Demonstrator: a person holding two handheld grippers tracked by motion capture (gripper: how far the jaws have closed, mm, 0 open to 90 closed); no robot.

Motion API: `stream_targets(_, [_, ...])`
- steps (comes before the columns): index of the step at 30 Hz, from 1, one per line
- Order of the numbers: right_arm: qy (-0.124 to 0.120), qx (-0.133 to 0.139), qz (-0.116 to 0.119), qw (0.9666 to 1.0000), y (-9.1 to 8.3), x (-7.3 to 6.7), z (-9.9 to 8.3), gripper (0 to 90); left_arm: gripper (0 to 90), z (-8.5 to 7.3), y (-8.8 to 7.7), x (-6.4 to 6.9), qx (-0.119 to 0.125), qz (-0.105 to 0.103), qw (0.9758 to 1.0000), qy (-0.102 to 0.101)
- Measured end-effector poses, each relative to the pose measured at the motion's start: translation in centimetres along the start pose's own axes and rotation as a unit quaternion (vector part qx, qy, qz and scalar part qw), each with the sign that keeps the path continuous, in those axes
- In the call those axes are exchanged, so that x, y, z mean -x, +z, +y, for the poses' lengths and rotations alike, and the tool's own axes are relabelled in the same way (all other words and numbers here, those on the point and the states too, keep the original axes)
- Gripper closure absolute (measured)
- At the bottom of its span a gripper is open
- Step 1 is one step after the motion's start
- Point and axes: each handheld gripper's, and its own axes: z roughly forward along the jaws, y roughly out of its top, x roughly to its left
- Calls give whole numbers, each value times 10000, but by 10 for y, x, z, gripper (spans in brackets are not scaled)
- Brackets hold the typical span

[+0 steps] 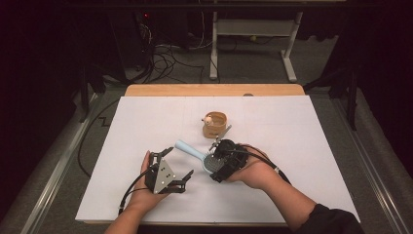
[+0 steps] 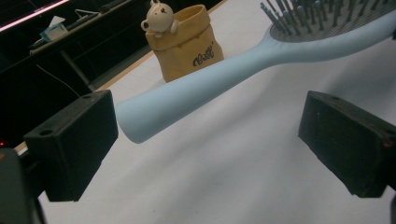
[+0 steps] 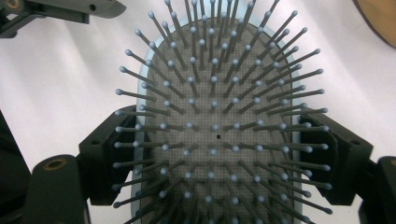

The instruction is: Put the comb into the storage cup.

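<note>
A: From the high view, our right gripper (image 1: pixel 217 163) is pinching the head of the light-blue hairbrush (image 1: pixel 194 152), whose handle runs up and left across the white sheet (image 1: pixel 292 146). Our left gripper (image 1: pixel 168 176) sits just below-left of that handle, spread and holding nothing.

B: So the handle's free end is nearest our left hand. And the left gripper view?

A: Our 2 jaws stand wide apart, and the hairbrush (image 2: pixel 224 79) lies crosswise beyond them, handle tip near the left jaw, above the sheet. The yellow bear pouch (image 2: pixel 184 42) stands behind.

B: The right gripper view?

A: The hairbrush (image 3: pixel 217 135) faces us bristles-up, with 1 jaw pressed on each edge of its head.
</note>
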Motion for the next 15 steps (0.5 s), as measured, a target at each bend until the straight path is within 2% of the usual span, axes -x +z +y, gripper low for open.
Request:
stream_targets(3, [-33,-23,16,10000,1,-1,2,206,55,-1,1,-1,-11,36,10000,4])
stream_targets(6, [-66,-33,20,10000,3,-1,4,206,59,-2,1,0,-2,97,9999,82])
stream_targets(7, [-41,-41,24,10000,3,-2,5,206,63,-2,0,0,-24,107,9998,178])
stream_targets(15, [-145,-26,77,9999,5,-5,10,206,63,-2,0,1,13,151,9996,223])
